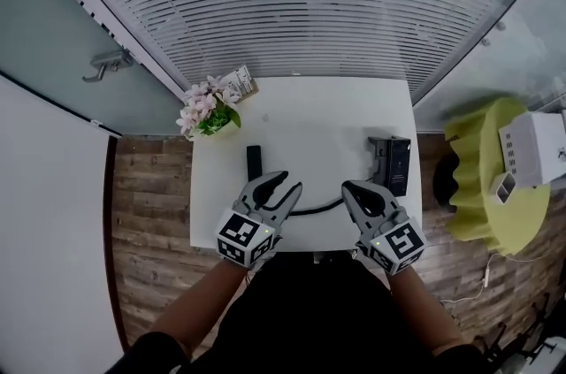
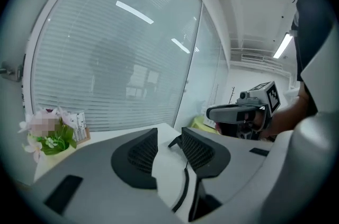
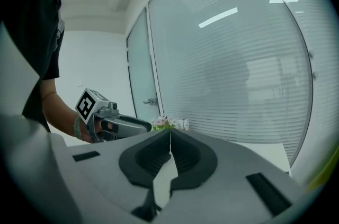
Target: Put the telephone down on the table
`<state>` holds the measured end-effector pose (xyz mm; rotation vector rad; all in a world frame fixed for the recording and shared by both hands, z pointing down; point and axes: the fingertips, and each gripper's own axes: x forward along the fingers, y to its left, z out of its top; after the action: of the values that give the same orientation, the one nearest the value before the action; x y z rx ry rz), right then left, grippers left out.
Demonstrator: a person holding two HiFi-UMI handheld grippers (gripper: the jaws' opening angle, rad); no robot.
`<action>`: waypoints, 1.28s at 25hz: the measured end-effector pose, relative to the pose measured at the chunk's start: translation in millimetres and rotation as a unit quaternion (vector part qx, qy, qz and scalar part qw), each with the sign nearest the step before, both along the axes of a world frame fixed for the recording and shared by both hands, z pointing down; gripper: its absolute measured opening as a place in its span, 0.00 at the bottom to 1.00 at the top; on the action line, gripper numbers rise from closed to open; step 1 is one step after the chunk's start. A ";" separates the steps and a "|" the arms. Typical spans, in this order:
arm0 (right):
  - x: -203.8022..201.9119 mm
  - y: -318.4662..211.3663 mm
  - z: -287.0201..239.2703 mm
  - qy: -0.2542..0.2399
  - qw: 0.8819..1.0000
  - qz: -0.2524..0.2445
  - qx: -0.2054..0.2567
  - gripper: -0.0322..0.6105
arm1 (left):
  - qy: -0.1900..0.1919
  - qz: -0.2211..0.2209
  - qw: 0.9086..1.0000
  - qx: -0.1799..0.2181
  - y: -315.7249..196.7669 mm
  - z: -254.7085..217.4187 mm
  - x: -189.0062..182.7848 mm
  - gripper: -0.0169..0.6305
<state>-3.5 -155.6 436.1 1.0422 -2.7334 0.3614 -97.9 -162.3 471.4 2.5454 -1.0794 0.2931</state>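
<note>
A black telephone base stands at the right edge of the white table. A slim black handset lies flat on the table to the left, with nothing gripping it. A black cord curves across the table's front between both grippers; it also shows as the cord below my left jaws. My left gripper hovers just right of the handset, open and empty, its own view showing bare table in the gap. My right gripper is shut on nothing, tips touching, left of the base.
A pot of pink flowers and a small card stand occupy the table's back left corner. A yellow-green round stool with white boxes stands to the right. A blind-covered glass wall runs behind the table.
</note>
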 end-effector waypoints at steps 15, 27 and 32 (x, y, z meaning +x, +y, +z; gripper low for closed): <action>43.0 37.6 -87.8 -0.032 0.995 -0.044 0.081 0.09 | 0.017 0.028 0.993 0.110 50.6 -106.6 95.8 0.16; 47.1 40.9 -96.1 -0.040 0.994 -0.053 0.089 0.09 | 0.013 0.001 0.991 0.132 50.3 -120.5 103.9 0.04; 47.7 39.4 -99.0 -0.039 0.994 -0.051 0.094 0.09 | 0.009 -0.002 0.991 0.135 45.0 -124.8 103.4 0.04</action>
<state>44.2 -116.1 337.1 0.9448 -2.9226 0.1329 5.5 -117.3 346.6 2.7757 -1.1884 0.1285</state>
